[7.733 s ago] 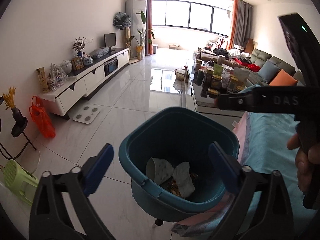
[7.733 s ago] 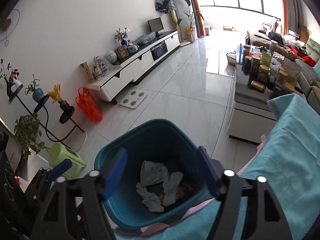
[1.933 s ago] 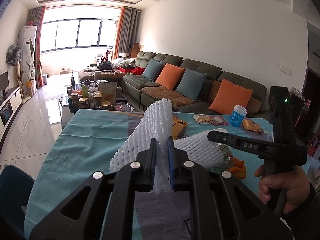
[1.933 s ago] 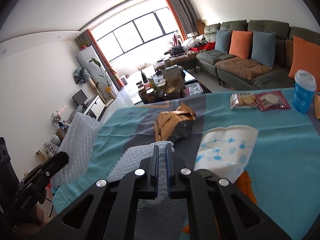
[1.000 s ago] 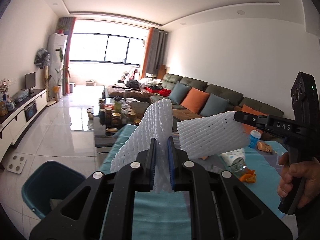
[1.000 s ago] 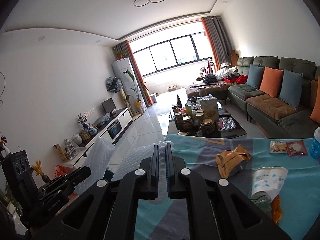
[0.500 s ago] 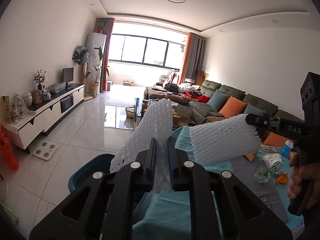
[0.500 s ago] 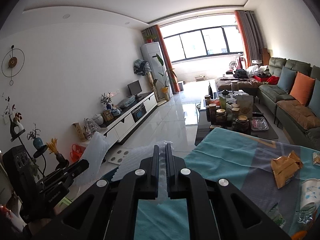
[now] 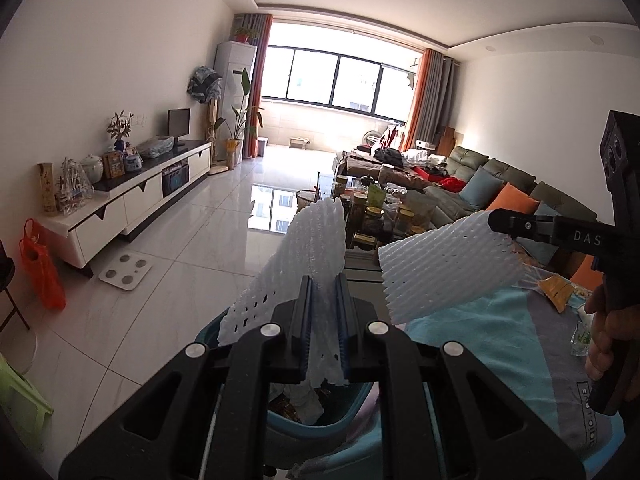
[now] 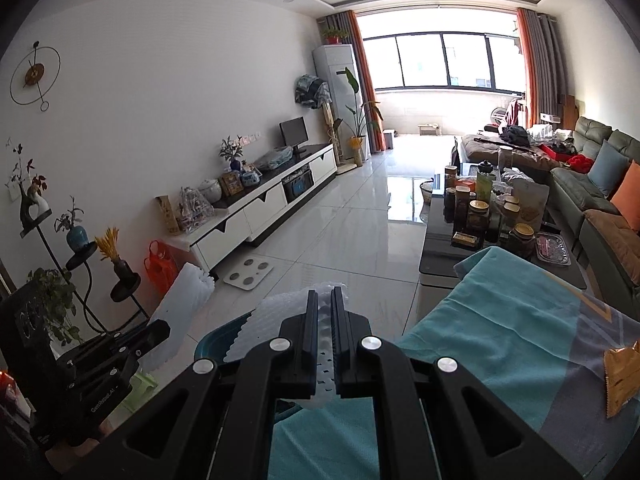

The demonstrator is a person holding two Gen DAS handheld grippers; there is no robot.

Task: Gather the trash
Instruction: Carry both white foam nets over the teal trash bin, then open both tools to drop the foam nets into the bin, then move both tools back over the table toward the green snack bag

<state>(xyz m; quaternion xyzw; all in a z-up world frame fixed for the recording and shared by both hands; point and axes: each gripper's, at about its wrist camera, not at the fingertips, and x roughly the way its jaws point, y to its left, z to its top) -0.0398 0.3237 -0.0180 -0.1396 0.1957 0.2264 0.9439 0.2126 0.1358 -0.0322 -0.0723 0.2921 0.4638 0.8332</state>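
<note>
In the left wrist view my left gripper point(image 9: 323, 280) is shut on a white foam net sleeve point(image 9: 304, 248) that sticks up past the fingertips. Directly below it is the teal trash bin point(image 9: 344, 416), with crumpled paper point(image 9: 304, 398) inside. To the right, my right gripper point(image 9: 496, 222), held by a hand point(image 9: 608, 332), carries a second white foam net point(image 9: 444, 272). In the right wrist view my right gripper point(image 10: 325, 294) is shut on that foam net point(image 10: 272, 316), just over the bin's rim point(image 10: 212, 342). My left gripper point(image 10: 160, 330) with its foam net point(image 10: 182, 300) is at the lower left.
The table under a teal cloth point(image 10: 480, 332) lies right of the bin, with an orange snack wrapper point(image 10: 622, 376) on it. Beyond it stands a dark coffee table point(image 10: 440, 248) crowded with jars. The tiled floor holds a white scale point(image 10: 248, 270), an orange bag point(image 10: 160, 266) and a green stool point(image 9: 20, 404).
Both grippers swung left off the table with their foam nets and tipped downward. The teal bin has come under the left gripper, and its rim now shows before the right one.
</note>
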